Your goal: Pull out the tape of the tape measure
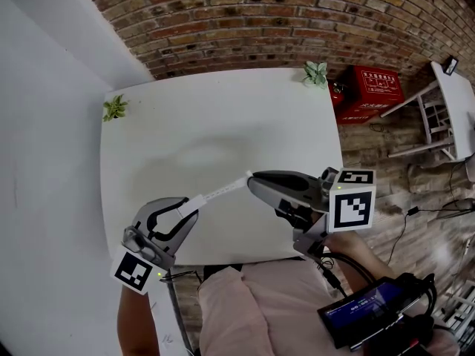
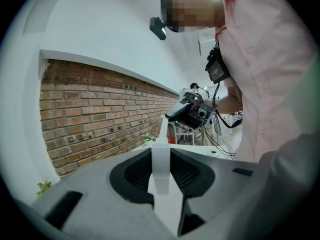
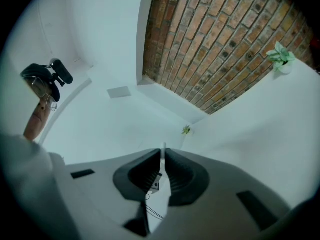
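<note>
The tape measure's white case (image 2: 168,204) sits between the jaws of my left gripper (image 1: 188,209), which is shut on it near the table's front edge. Its white tape (image 1: 223,190) runs up and to the right, above the white table (image 1: 193,124). My right gripper (image 1: 251,178) is shut on the tape's end. In the left gripper view the tape (image 2: 161,134) leads away to the right gripper (image 2: 169,116). In the right gripper view only a thin white tape edge (image 3: 163,148) shows between the nearly closed pads of the right gripper (image 3: 163,156).
Small potted plants stand at the table's far left corner (image 1: 114,108) and far right corner (image 1: 315,73). A red box (image 1: 371,91) and a white chair (image 1: 438,113) stand on the floor to the right, with a brick wall (image 1: 260,21) behind.
</note>
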Action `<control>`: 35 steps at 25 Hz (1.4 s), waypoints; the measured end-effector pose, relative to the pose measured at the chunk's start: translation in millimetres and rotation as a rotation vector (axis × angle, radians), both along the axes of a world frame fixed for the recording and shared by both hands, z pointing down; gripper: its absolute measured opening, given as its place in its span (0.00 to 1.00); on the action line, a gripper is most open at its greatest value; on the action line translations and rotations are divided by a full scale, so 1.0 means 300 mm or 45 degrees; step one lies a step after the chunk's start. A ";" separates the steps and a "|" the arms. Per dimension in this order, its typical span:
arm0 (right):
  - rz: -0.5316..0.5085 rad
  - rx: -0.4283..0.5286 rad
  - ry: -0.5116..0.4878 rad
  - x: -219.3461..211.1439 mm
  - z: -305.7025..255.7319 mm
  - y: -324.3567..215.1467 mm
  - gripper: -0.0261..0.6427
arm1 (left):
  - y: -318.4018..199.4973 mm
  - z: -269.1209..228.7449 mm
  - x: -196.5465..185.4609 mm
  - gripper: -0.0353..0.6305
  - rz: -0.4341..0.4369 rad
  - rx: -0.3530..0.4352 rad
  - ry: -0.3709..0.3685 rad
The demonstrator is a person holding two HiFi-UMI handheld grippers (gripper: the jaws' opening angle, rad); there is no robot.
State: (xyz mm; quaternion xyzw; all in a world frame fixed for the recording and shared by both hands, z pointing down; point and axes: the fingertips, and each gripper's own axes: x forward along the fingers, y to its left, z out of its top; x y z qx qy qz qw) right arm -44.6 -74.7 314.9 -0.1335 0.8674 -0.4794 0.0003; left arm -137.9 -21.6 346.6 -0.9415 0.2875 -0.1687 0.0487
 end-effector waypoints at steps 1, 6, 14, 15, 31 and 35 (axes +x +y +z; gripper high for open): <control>0.001 0.002 -0.001 0.000 -0.003 0.002 0.09 | 0.003 -0.002 -0.002 0.21 -0.004 -0.001 0.003; 0.010 0.017 -0.006 0.005 -0.023 -0.003 0.09 | 0.015 -0.008 -0.020 0.21 -0.012 0.003 -0.012; 0.018 0.026 -0.011 0.019 -0.043 -0.018 0.09 | 0.024 -0.007 -0.054 0.21 -0.044 -0.020 -0.024; 0.020 0.027 -0.013 0.020 -0.044 -0.020 0.09 | 0.025 -0.005 -0.057 0.21 -0.043 -0.019 -0.028; 0.056 0.037 -0.015 0.056 -0.051 -0.050 0.09 | 0.029 0.046 -0.106 0.21 -0.127 -0.125 -0.042; 0.063 0.043 -0.017 0.062 -0.054 -0.054 0.09 | 0.030 0.049 -0.108 0.21 -0.133 -0.129 -0.036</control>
